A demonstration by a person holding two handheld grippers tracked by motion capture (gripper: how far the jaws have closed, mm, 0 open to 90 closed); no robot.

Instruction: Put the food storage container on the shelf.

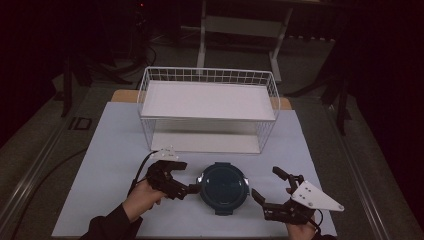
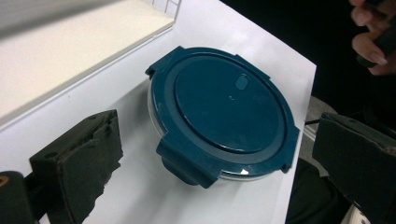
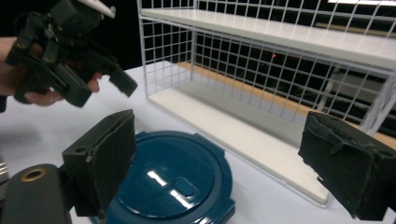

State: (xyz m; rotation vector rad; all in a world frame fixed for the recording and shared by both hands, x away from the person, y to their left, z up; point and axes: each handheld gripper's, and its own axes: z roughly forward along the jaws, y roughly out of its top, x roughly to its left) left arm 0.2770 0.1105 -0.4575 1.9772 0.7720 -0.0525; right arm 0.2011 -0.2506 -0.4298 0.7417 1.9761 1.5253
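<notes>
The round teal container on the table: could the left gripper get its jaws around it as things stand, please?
Probably yes: the left gripper is open right beside the teal container, with bare table between and nothing on the lid.

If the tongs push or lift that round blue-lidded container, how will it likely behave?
The container sits low and flat-bottomed, so it should slide rather than roll or tip. Its glossy lid shows glare and may be slippery to pinch from above. The latch tabs look rigid, likely giving the left tongs firmer purchase.
</notes>
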